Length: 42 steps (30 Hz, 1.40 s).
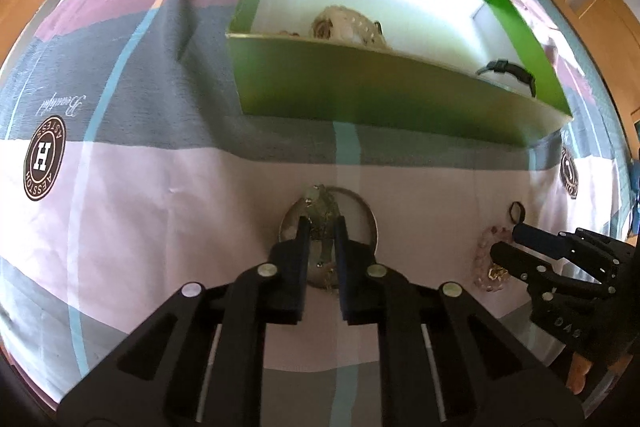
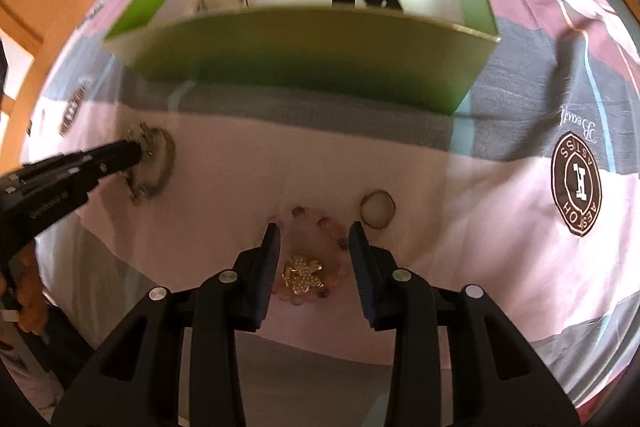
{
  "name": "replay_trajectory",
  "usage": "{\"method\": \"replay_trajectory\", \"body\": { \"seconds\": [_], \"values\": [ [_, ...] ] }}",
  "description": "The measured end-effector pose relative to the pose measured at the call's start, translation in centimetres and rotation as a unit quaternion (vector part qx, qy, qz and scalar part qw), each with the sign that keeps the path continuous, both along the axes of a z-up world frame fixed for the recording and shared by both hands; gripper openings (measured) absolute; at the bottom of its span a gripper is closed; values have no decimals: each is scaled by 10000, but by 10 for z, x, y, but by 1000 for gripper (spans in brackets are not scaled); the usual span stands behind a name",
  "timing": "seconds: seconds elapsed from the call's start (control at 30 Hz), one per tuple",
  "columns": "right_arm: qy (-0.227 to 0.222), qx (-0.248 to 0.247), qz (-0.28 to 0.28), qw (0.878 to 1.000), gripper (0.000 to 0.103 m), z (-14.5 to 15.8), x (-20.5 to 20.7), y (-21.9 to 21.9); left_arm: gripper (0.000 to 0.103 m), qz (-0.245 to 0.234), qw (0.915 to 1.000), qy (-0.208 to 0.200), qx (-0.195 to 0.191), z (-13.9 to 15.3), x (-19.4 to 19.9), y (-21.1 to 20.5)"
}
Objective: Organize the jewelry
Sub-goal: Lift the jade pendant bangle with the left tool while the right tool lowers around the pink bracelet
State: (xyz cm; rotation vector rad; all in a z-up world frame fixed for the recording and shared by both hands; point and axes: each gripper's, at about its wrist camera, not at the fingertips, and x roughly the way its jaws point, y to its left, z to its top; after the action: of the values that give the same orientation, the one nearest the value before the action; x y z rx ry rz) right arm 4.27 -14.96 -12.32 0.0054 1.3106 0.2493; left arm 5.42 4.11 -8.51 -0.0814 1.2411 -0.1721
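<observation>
While the green box (image 1: 384, 99) sits on the patchwork bedspread (image 1: 132, 219) as the landmark, the jewelry lies partly inside it and partly in front of its near wall. In front of that wall, a silver bangle (image 1: 370, 223) rests on the pale fabric with a pale green beaded piece (image 1: 322, 215) lying across it. The left gripper (image 1: 323, 227) has its two fingers closed in narrowly on this beaded piece and seems to be pinching it, though the blur in the right wrist view makes firm contact hard to confirm. To the right of the bangle, still in front of the box, lies a pink bead bracelet (image 2: 316, 259) with a gold flower brooch (image 2: 303, 274) inside its loop. The right gripper (image 2: 315, 231) stands spread wide over this bracelet, one finger on each side, holding nothing. Just beyond its right finger lies a small dark hair tie (image 2: 378, 214). Inside the box, a cream beaded item (image 1: 348, 27) rests by the near wall toward the left end, and a black strap (image 1: 516, 73) lies toward the right end.
</observation>
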Motion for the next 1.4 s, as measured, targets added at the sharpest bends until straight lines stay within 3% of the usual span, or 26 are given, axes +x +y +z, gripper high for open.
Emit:
{"method": "replay_trajectory", "body": {
  "seconds": [0.33,0.37,0.43,0.63,0.7,0.93,1.4],
  "values": [
    [-410,-438,101,9981,35,-3,1,25,19,-81,9998,108,132,-11,8,-14],
    [-443,-425,89,9981,32,-2,2,25,17,-72,9998,103,135,-11,8,-12],
    [-487,-294,94,9983,15,0,-1,25,14,-40,9999,73,99,-9,10,-13],
    [-576,-39,-63,9983,13,7,2,15,13,1,9995,-298,76,10,6,-10],
    [-672,74,-110,9976,7,15,-1,3,13,-56,9990,-444,0,19,3,-10],
    [-909,273,-155,9954,7,30,-4,-4,13,-231,9981,-572,-35,23,0,-20],
    [-673,380,-391,9962,9,28,2,-10,13,-248,9982,-554,-25,22,-1,-19]
  ]
}}
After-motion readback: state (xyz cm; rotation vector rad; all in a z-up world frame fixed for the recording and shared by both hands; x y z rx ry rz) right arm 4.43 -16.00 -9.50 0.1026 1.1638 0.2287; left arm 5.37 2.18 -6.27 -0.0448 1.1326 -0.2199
